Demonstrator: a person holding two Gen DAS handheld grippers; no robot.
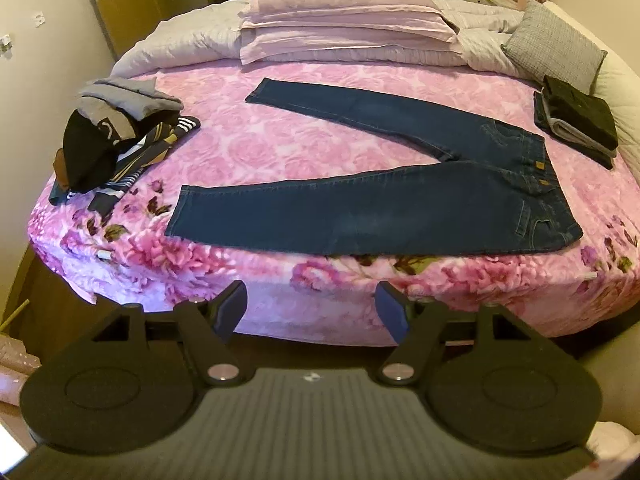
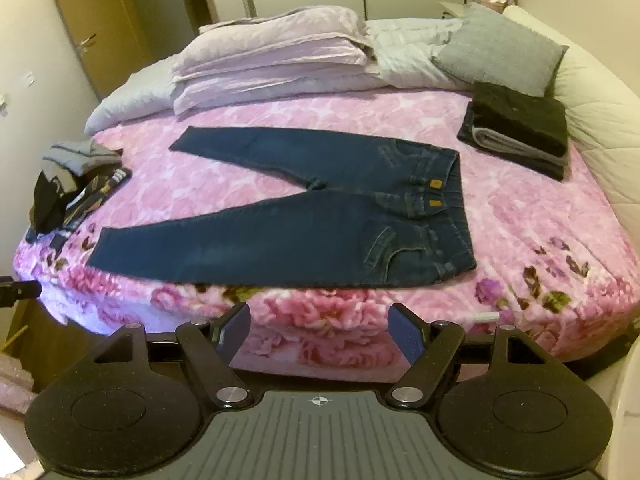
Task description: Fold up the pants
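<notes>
Dark blue jeans [image 1: 400, 200] [image 2: 304, 216] lie flat on the pink floral bedspread [image 1: 256, 136] [image 2: 520, 216], legs spread in a V with the cuffs to the left and the waistband to the right. My left gripper [image 1: 312, 300] hangs open in front of the bed's near edge, below the near leg, holding nothing. My right gripper [image 2: 319, 322] is also open and empty, just short of the bed edge below the jeans' near hip. Neither touches the jeans.
A loose heap of clothes [image 1: 108, 136] [image 2: 68, 184] sits at the bed's left edge. A stack of folded dark garments [image 1: 576, 120] [image 2: 520, 132] lies at the right. Pillows [image 1: 344, 20] [image 2: 272, 52] and a grey cushion [image 1: 556, 44] [image 2: 500, 52] line the far side.
</notes>
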